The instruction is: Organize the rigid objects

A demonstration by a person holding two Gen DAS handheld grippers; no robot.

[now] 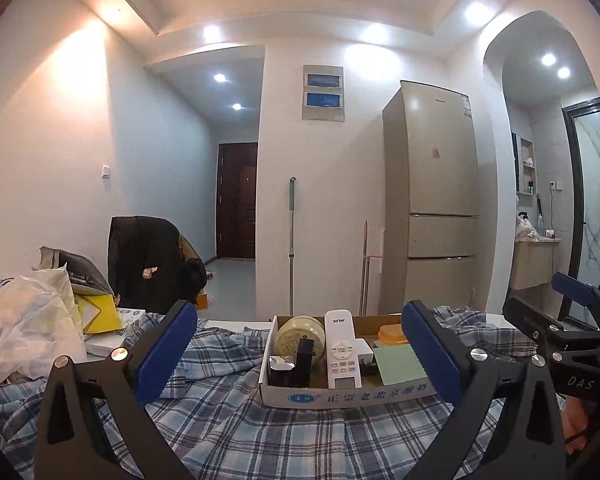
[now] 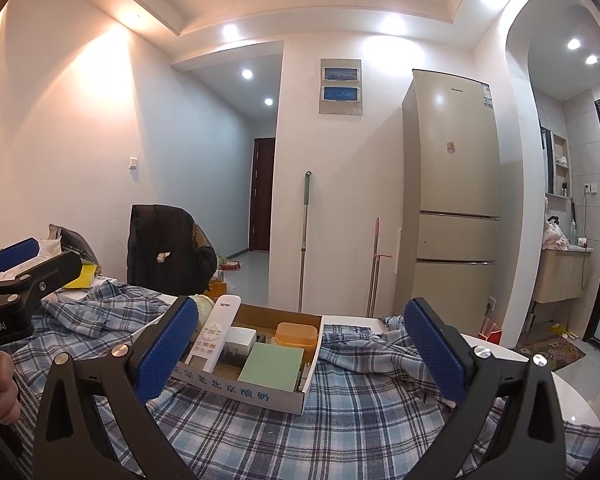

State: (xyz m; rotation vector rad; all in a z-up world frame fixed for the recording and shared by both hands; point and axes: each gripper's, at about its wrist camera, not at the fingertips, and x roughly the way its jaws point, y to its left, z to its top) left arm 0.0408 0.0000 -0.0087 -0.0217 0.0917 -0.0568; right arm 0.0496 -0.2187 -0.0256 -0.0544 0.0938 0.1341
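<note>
Blue-padded fingers of the left claw [image 1: 300, 354] stand wide apart and empty, hovering low over a plaid cloth [image 1: 228, 432] that covers the bench. Straight ahead of this claw, between its two pads, sits an open cardboard box [image 1: 340, 396] with printed blue characters on its near wall. Inside it, from the claw's left to its right: a round cream tin [image 1: 300, 336] with a small black block [image 1: 304, 354] and a shiny dark packet [image 1: 281, 366] in front of it; a white AUX remote control [image 1: 342, 350] leaning upright in the middle; a white adapter [image 1: 363, 349] behind it; a pale green card [image 1: 398, 364] tilted against the side; and an orange lidded container [image 1: 390, 333] at the back.

From the right wrist view, the right claw [image 2: 302, 356] is likewise spread wide and holds nothing; the same box [image 2: 260, 394] lies just ahead and slightly left of its centre, with the remote [image 2: 216, 336] near the left pad and the orange container [image 2: 296, 334] towards the middle.

Judging by looks, all these pieces are stiff and light. The remote's smooth plastic may slip, so pinching it across its narrow sides near mid-length seems safest. The tin is wide and curved, likely awkward; its rim is the better hold. The card is thin and would need an edge pinch
</note>
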